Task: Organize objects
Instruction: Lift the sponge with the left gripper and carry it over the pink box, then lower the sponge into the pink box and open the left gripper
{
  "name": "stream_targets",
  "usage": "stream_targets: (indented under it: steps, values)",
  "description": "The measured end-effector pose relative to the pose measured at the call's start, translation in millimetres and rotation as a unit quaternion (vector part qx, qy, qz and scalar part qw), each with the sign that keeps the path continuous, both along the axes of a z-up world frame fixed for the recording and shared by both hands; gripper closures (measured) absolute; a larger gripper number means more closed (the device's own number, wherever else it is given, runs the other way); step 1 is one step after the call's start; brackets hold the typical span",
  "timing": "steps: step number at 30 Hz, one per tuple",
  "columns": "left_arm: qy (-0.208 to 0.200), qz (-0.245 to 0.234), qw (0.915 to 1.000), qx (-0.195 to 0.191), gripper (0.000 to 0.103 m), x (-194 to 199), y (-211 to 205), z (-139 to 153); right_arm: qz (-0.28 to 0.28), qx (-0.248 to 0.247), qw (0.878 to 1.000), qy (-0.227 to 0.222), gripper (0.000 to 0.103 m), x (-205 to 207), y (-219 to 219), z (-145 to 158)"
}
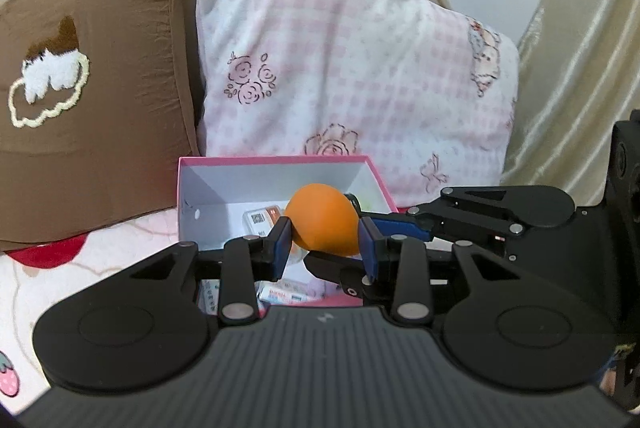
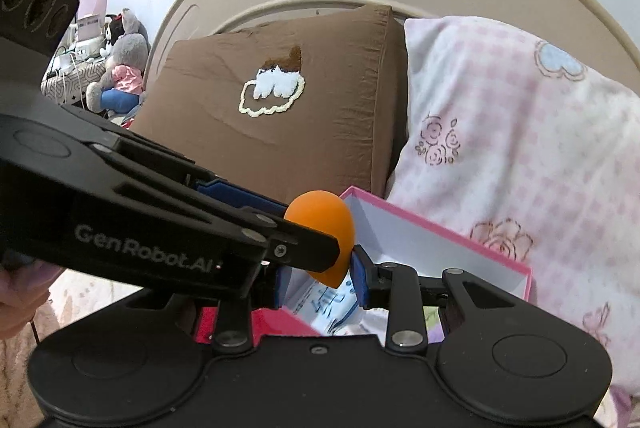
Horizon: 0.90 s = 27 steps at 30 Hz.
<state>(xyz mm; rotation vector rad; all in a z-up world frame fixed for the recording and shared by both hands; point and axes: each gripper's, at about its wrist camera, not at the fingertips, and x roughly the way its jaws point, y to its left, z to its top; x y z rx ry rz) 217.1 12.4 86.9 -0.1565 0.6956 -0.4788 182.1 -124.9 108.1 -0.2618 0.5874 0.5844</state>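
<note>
An orange egg-shaped object [image 1: 322, 218] hangs in the air directly above the open pink box [image 1: 372, 172], which stands on the bed [image 1: 120, 248] in front of a brown pillow [image 1: 92, 76] and a pink checked pillow [image 1: 352, 68]. Both tools pinch the same object. The left gripper [image 1: 324, 248] closes its two blue pads on the object's lower flanks, one pad on each side. The right gripper [image 2: 318, 276] comes in from the side, and its pads close on the narrow lower end as seen in its own view; in the left wrist view its fingers cross behind the object, partly hidden, so the exact contact there cannot be told. The object's long axis is tilted: the broad rounded end points up and toward the pillows, the narrow end down and toward the cameras. The relation that governs the coming move is vertical: the box's white interior lies straight beneath and just beyond the object, with small printed packets [image 1: 264, 220] already lying on its floor, so the object need only descend between the box walls. Neither hand is clearly nearer the box; both meet at the object. As a judgement, one gripper must let go before the other lowers it, and the smooth, rounded shape may slip or roll once the second grip is lost.
</note>
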Motion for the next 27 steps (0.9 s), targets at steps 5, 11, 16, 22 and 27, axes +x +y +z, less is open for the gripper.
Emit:
stream_targets:
  steps: [5, 11, 16, 22, 27]
  values:
    - [0.032, 0.004, 0.9989, -0.033, 0.069, 41.5, -5.9, -23.6, -0.019, 0.020, 0.998, 0.050, 0.067, 43.5, -12.1, -11.6]
    - [0.064, -0.004, 0.9973, -0.036, 0.068, 61.1, -14.6, -72.7, -0.068, 0.061, 0.992, 0.088, 0.067, 61.1, -25.1, -50.8]
    - [0.094, -0.006, 0.9949, -0.036, 0.068, 78.9, -19.2, -115.3, -0.077, 0.055, 0.987, 0.131, 0.067, 78.8, -28.6, -92.6]
    - [0.109, -0.006, 0.9926, -0.053, 0.067, 93.4, -20.5, -147.2, -0.087, 0.046, 0.981, 0.165, 0.067, 97.2, -30.2, -124.1]
    - [0.101, -0.002, 0.9921, -0.075, 0.068, 96.7, -21.8, -165.6, -0.100, 0.031, 0.980, 0.167, 0.067, 107.2, -29.4, -136.5]
